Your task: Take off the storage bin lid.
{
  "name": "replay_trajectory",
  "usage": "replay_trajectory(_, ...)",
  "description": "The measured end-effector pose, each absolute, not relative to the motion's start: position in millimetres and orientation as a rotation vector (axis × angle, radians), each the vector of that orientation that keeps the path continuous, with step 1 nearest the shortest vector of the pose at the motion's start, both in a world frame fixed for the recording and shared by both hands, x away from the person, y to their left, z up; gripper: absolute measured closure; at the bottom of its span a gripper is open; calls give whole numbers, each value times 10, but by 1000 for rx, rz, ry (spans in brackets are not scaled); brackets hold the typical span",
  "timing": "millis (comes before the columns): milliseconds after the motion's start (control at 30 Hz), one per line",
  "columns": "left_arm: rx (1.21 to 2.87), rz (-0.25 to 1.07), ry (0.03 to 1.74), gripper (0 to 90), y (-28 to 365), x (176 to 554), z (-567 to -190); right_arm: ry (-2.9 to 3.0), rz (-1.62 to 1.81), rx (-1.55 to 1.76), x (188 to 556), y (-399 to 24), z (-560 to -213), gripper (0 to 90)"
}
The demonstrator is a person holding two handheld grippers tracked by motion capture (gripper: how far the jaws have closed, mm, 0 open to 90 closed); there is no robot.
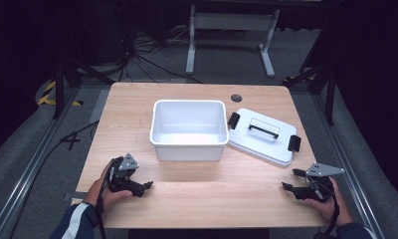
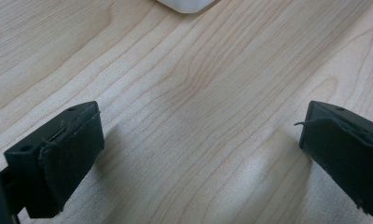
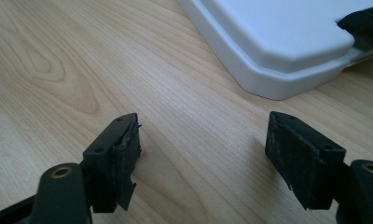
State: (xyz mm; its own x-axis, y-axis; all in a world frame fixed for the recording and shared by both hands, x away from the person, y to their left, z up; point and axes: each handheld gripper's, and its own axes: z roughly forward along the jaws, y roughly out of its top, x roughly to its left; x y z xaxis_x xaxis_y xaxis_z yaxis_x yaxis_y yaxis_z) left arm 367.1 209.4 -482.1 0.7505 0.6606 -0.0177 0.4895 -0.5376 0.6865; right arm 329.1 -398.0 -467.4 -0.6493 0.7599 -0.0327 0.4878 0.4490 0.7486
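Note:
A white open bin (image 1: 188, 130) stands in the middle of the wooden table (image 1: 197, 199). Its white lid (image 1: 261, 135), with a black handle and two black latches, lies flat just right of it. My left gripper (image 1: 146, 187) rests at the front left, open, with bare wood between its jaws (image 2: 201, 140). A corner of the bin (image 2: 187, 4) peeks in at the top of the left gripper view. My right gripper (image 1: 288, 184) sits at the front right, open over bare wood (image 3: 203, 149). The lid's corner (image 3: 278, 46) and a black latch (image 3: 366, 23) lie just ahead of it.
A round cable hole (image 1: 236, 97) sits in the table's back right. Beyond the table stand a white desk frame (image 1: 229, 35) and loose cables (image 1: 137, 55) on the floor. Metal rails (image 1: 33, 164) run along both sides.

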Motion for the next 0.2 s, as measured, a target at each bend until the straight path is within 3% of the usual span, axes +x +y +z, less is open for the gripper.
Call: replay_trajectory(200,2255,316,852,1,2094,3678,-4820,2340,1033,1058,3291,-3980,-4674,265)
